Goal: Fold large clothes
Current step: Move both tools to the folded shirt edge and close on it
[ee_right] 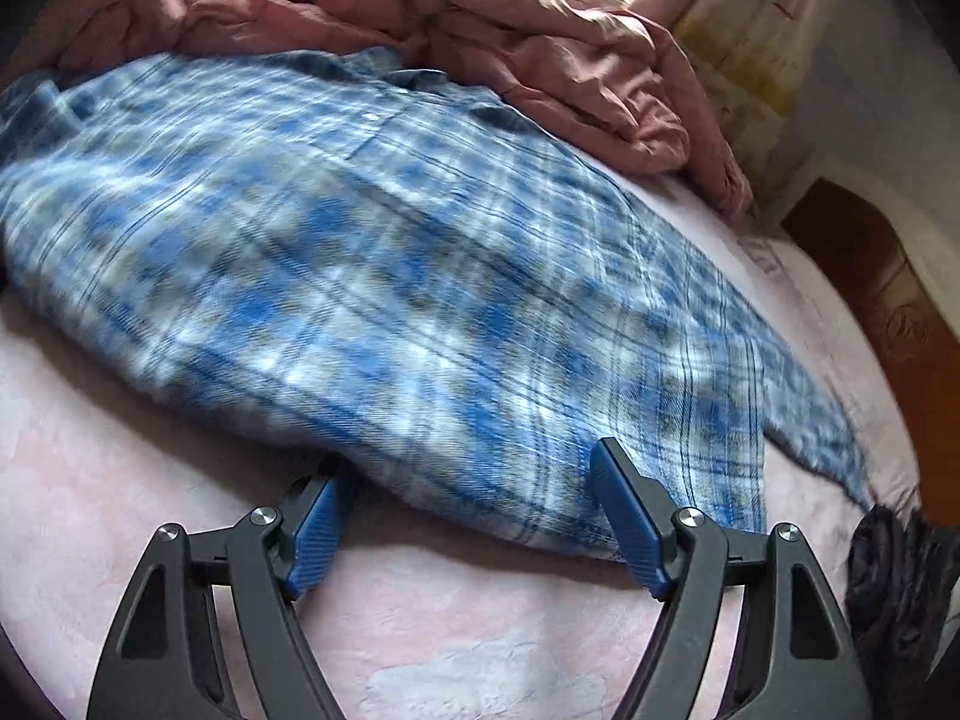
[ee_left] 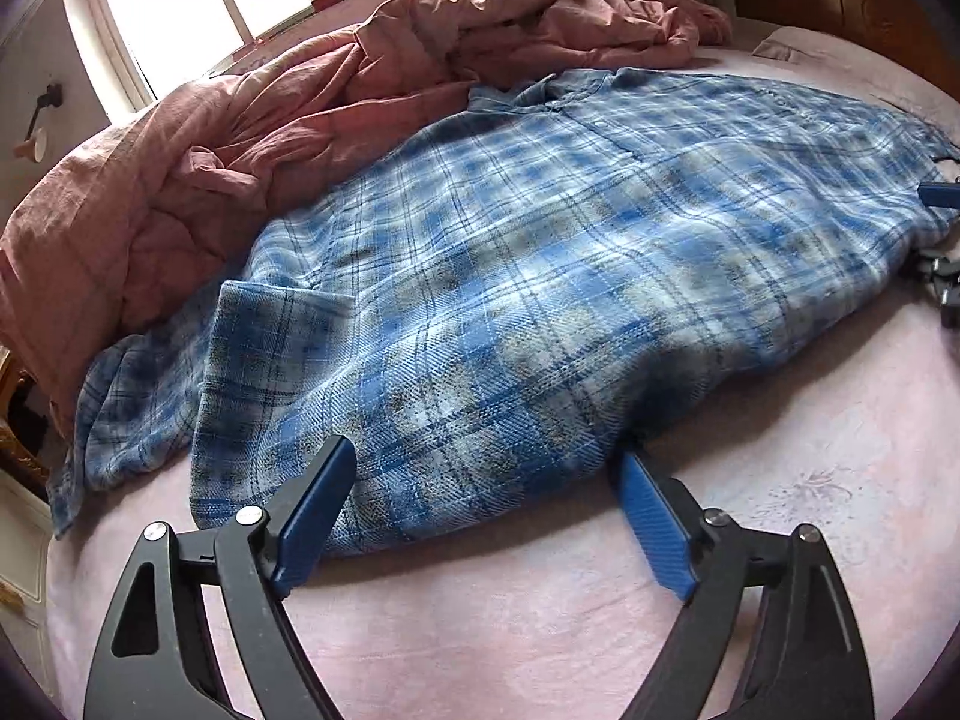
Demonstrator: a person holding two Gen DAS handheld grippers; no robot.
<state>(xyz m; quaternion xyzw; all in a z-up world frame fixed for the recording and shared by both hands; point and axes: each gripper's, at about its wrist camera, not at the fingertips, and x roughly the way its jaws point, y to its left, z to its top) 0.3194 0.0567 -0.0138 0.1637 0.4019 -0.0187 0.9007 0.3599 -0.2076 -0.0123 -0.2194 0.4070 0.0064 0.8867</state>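
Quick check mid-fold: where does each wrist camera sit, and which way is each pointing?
Left wrist: on the left claw, looking along the blue plaid flannel shirt toward the crumpled pink quilt; its open fingers straddle the hem, right claw at far edge.
Right wrist: on the right claw, open at the hem.
Shared: shirt, quilt, pink bedsheet.

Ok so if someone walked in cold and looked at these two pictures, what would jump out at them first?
First the big blue plaid shirt, spread across the pink bedsheet and filling the middle of both views. Behind it, a rumpled pink quilt is heaped along the far side of the bed. In the foreground, the left tongs and the right tongs stand open at the shirt's near edge, blue pads against the cloth.
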